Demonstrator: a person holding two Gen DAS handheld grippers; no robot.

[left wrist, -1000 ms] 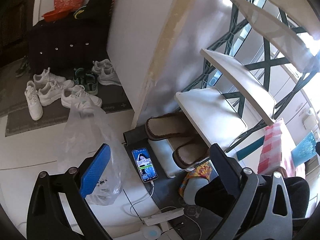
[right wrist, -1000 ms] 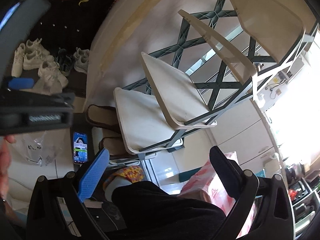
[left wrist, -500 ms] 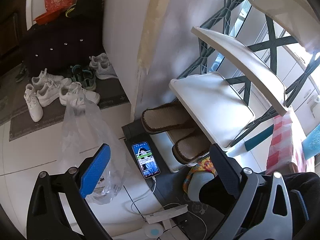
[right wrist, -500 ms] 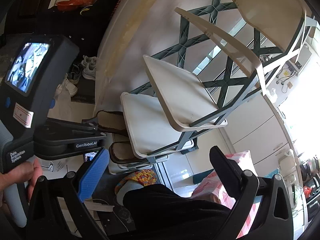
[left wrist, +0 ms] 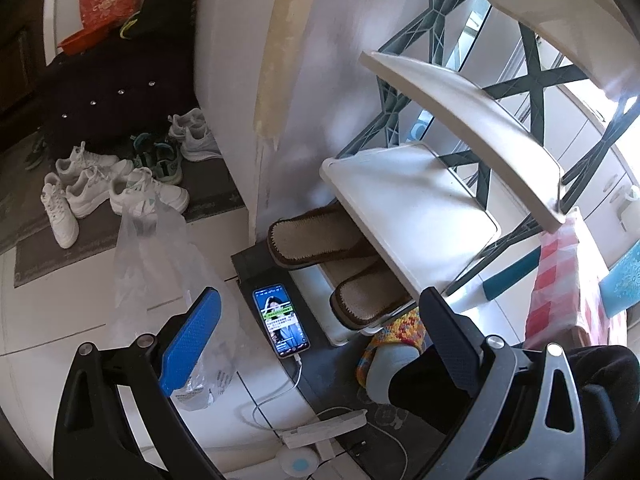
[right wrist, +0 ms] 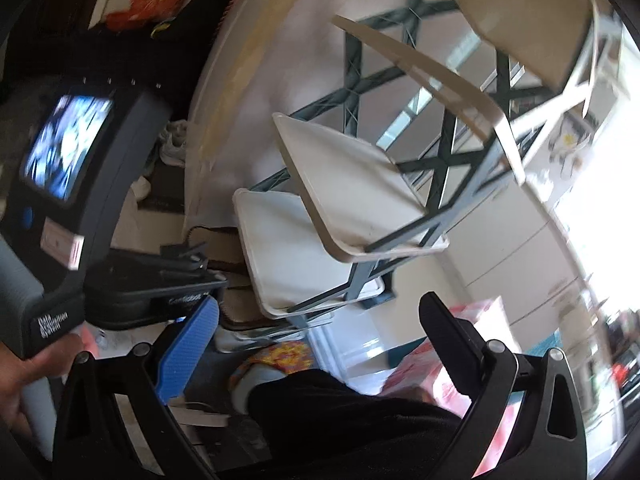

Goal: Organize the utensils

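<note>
White floor tiles [left wrist: 52,344] and a pale wall [left wrist: 320,60] frame both views, with a tiered rack of white shelves [left wrist: 416,216] on a dark green cross-braced frame standing against the wall.

At the bottom of the left wrist view, the left gripper [left wrist: 316,336] has its jaws spread wide, one finger faced with a blue pad [left wrist: 192,340], the other black, and nothing between them. Just past the blue pad lies a crumpled clear plastic bag [left wrist: 160,256] on the tiles. Between the fingers, further out, a phone [left wrist: 281,321] with a lit screen lies on a dark mat, a white cable running from it toward a power strip [left wrist: 324,428]. Beside the phone, a pair of brown slippers [left wrist: 316,236] sits on the rack's lowest tier. A person's foot in a grey sock [left wrist: 390,372], wearing a colourful knitted slipper, rests near the black finger. Further off, white sneakers [left wrist: 96,188] crowd a grey mat before a dark tufted bench [left wrist: 116,88] with a red bag [left wrist: 106,0] on top.

The right gripper [right wrist: 320,340] is likewise wide open and holds nothing. To its left, a hand [right wrist: 28,376] grips the handle of the other gripper unit, whose small screen [right wrist: 66,146] glows. The view is motion-blurred.

No utensils can be made out in either view; the rack's visible shelves are bare.
</note>
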